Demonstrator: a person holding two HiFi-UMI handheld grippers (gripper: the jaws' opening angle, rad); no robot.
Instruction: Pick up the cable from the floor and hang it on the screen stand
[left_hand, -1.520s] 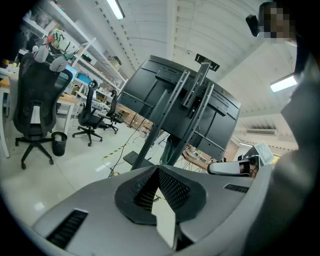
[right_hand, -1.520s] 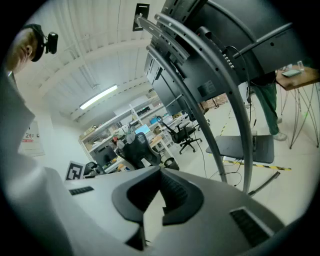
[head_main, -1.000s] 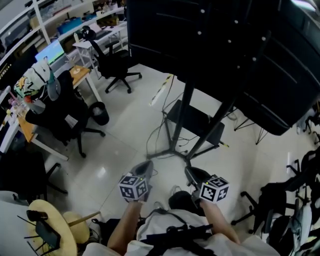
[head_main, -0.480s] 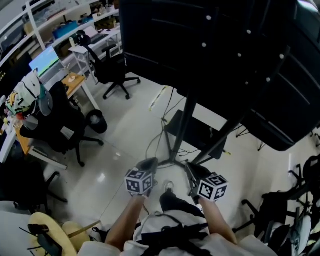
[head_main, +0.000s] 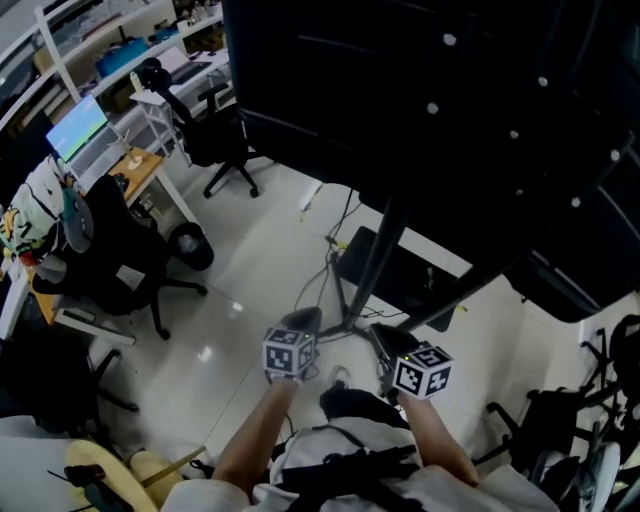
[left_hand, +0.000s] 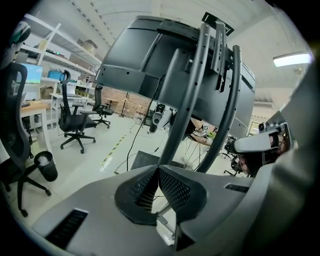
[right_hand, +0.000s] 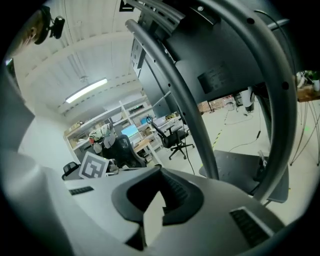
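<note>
Both angled down, left gripper (head_main: 301, 321), right gripper (head_main: 384, 339)

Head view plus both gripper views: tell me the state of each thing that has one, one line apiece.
Left gripper: shut, empty.
Right gripper: shut, empty.
Thin black cable: lying loose on the white floor, not hung.
Black metal screen stand: upright, carrying the big black screen.
Desk computer monitor: lit.

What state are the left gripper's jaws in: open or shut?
Shut: the left gripper shows its jaws meeting at the tips, nothing between them.
</note>
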